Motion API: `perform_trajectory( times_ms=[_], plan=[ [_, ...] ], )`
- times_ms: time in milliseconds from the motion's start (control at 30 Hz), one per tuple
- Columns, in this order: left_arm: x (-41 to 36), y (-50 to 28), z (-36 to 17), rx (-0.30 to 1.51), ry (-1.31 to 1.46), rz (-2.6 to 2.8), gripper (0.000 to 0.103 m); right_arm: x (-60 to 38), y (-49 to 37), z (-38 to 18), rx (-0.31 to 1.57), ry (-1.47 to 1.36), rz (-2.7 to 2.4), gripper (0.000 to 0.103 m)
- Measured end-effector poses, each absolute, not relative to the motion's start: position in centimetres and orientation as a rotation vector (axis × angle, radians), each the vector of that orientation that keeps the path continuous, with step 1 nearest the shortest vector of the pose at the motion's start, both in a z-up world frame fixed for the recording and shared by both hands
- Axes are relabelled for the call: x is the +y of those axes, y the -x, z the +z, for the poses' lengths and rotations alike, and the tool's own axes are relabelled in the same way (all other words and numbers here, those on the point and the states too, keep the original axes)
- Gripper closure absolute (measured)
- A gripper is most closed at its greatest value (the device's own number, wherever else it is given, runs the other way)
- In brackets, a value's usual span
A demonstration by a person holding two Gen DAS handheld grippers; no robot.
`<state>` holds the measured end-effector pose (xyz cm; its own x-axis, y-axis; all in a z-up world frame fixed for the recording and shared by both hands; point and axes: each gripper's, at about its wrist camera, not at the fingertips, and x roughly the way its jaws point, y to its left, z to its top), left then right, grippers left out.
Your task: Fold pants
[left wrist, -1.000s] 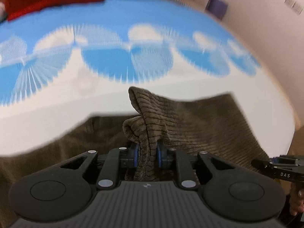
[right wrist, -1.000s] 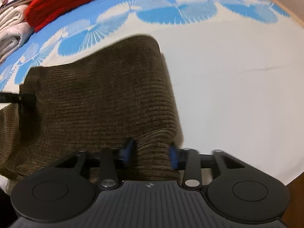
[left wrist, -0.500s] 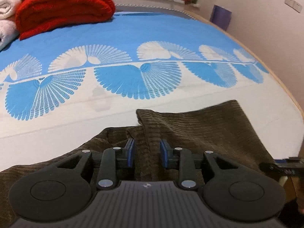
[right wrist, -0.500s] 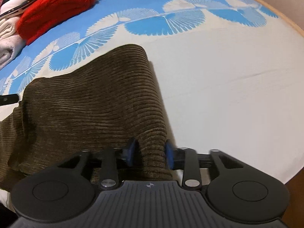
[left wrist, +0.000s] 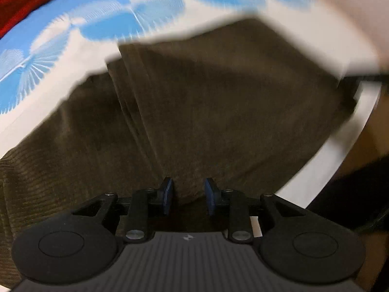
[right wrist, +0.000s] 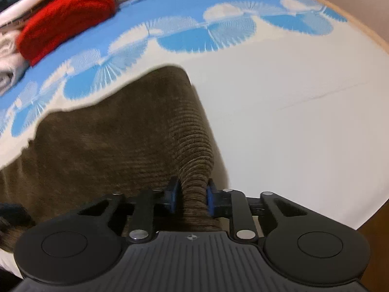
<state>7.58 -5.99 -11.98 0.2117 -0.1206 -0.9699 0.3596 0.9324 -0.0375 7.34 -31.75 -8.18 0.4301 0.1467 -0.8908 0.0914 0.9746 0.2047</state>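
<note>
Brown corduroy pants (left wrist: 206,102) lie on a bed with a white and blue fan-pattern cover (left wrist: 73,36). My left gripper (left wrist: 188,198) has its blue pads apart at the near edge of the pants, with cloth between them but not pinched. The view is blurred. In the right wrist view the pants (right wrist: 109,141) spread left and away. My right gripper (right wrist: 193,198) is shut on a bunched fold of the pants at their right edge. The right gripper's tip shows dimly at the far right of the left wrist view (left wrist: 364,77).
A folded red blanket (right wrist: 65,22) and white folded cloth (right wrist: 9,56) lie at the far left of the bed. The bed's wooden edge (right wrist: 364,29) curves along the right. White cover (right wrist: 304,121) spreads to the right of the pants.
My left gripper has opened and let go of the pants fold, and it has moved fast over the cloth. My right gripper has closed tighter on the right edge.
</note>
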Motion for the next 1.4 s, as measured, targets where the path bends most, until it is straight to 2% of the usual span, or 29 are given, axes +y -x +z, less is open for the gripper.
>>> perform_trajectory(
  times_ms=[67,133,233,333,400,467,533,700,867,1033,1100,1133,1167,1233,1300,1367,1400],
  plan=[
    [-6.1,-7.3,-12.3,1.317,-0.254,-0.345,0.064,-31.2,-7.0,-6.2,1.076,-0.246,0.059,0.084],
    [-4.6,-7.3,-10.9,1.270,-0.168,-0.333,0.062,-30.0,-6.6,-4.0,1.018,-0.204,0.113,0.086],
    [-1.6,-7.4,-8.2,1.161,-0.021,-0.281,0.049,-26.9,-5.5,-0.2,0.904,-0.053,0.256,0.086],
    [1.8,-7.3,-5.7,1.035,0.170,-0.268,0.045,-23.4,-3.9,2.8,0.768,0.110,0.416,0.086],
    [3.6,-6.8,-4.0,0.907,0.298,-0.288,0.040,-21.2,-3.5,3.7,0.699,0.187,0.508,0.086],
    [4.8,-6.1,-2.5,0.796,0.388,-0.333,0.027,-19.3,-3.3,3.5,0.658,0.224,0.576,0.087],
    [5.5,-6.0,-2.1,0.764,0.470,-0.380,0.018,-17.7,-2.9,2.4,0.638,0.232,0.611,0.087],
    [5.6,-7.6,-3.4,0.831,0.600,-0.438,0.017,-14.3,-1.7,-0.1,0.623,0.360,0.694,0.087],
    [4.9,-10.3,-6.0,0.933,0.597,-0.417,0.017,-13.6,-1.9,-1.5,0.628,0.437,0.750,0.087],
    [2.1,-12.3,-7.1,0.958,0.543,-0.450,0.018,-13.8,-2.0,-1.5,0.611,0.462,0.798,0.087],
    [1.0,-12.7,-7.5,0.965,0.510,-0.458,0.022,-13.7,-1.9,-1.7,0.604,0.477,0.814,0.087],
    [0.5,-12.8,-7.7,0.963,0.473,-0.442,0.033,-13.8,-1.9,-1.7,0.600,0.487,0.816,0.087],
    [-0.1,-13.1,-7.8,0.968,0.434,-0.430,0.051,-13.7,-2.0,-1.7,0.599,0.489,0.815,0.087],
    [-0.9,-13.4,-8.6,0.996,0.331,-0.390,0.080,-14.0,-2.8,-1.7,0.613,0.466,0.809,0.086],
    [-0.6,-13.4,-9.0,1.014,0.297,-0.343,0.084,-14.4,-3.3,-1.5,0.645,0.406,0.804,0.082],
    [0.4,-13.1,-8.7,0.996,0.268,-0.306,0.085,-15.3,-4.5,-0.7,0.676,0.284,0.803,0.069],
    [1.1,-12.8,-8.5,0.987,0.267,-0.294,0.086,-15.9,-5.1,-0.3,0.685,0.218,0.799,0.053]
  ],
)
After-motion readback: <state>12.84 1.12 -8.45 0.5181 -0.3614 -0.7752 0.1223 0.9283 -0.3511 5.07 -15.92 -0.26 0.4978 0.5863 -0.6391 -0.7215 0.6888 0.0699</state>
